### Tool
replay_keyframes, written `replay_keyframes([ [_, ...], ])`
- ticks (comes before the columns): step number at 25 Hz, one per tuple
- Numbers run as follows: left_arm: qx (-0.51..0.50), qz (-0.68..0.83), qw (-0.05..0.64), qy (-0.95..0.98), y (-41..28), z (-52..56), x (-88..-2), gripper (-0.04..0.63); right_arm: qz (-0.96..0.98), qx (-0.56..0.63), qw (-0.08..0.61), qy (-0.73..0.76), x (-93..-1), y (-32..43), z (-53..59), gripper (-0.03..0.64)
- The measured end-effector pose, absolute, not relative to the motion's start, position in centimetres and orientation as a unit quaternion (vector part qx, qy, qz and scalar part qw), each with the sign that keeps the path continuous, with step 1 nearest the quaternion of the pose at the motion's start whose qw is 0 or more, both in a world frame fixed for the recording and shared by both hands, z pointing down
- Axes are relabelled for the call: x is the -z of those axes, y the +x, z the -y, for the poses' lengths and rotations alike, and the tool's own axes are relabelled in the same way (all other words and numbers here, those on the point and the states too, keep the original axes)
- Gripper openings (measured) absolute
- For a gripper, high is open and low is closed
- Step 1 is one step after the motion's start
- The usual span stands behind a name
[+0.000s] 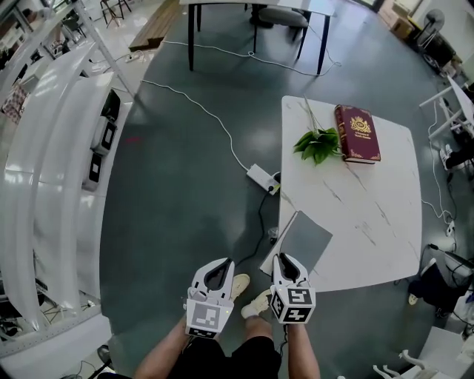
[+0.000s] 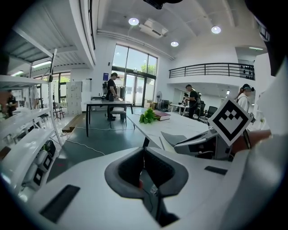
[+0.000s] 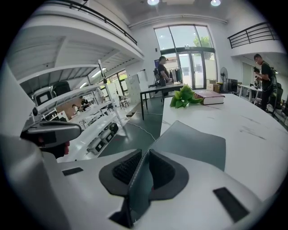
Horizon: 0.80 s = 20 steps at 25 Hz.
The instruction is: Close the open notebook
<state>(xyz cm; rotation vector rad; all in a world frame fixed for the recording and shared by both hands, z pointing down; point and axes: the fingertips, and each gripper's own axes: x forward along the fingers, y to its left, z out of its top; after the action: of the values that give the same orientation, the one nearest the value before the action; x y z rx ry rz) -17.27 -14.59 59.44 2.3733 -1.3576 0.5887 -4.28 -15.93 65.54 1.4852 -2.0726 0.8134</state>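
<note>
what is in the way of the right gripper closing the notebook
Nothing visible. The right gripper has its fingers shut on the grey cover of the notebook at the near corner of the table; the red book and plant lie far across it.

Two tongs in all: the left tongs [image 1: 218,275] and the right tongs [image 1: 285,266]. One grey notebook [image 1: 307,240], at the tip of the right tongs. One white table [image 1: 370,215] ahead of the tongs carries one red book [image 1: 357,133] and one green leafy sprig [image 1: 318,143], both well beyond the tongs. One power strip [image 1: 261,178] lies on the floor ahead of the left tongs. One dark table [image 2: 109,103] and one chair [image 1: 283,16] stand far ahead. Two shoes [image 1: 238,285] show beneath the tongs.
</note>
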Motion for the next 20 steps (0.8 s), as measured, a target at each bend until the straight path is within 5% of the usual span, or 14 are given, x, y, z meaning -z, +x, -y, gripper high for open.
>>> replay_keyframes([
  [4, -0.211, 0.487, 0.176, 0.829, -18.2, 14.5, -59.9, 0.025, 0.756, -0.282, 0.23, 0.545, -65.7, -4.9, 16.2, 0.089],
  [9, -0.212, 0.493, 0.178, 0.825, -18.5, 14.0, -59.9, 0.025, 0.767, -0.27, 0.227, 0.536, -65.7, -5.9, 15.8, 0.22],
  [20, -0.21, 0.496, 0.17, 0.825, -18.0, 13.4, -59.0, 0.025, 0.777, -0.273, 0.216, 0.525, -65.0, -5.8, 15.4, 0.265],
])
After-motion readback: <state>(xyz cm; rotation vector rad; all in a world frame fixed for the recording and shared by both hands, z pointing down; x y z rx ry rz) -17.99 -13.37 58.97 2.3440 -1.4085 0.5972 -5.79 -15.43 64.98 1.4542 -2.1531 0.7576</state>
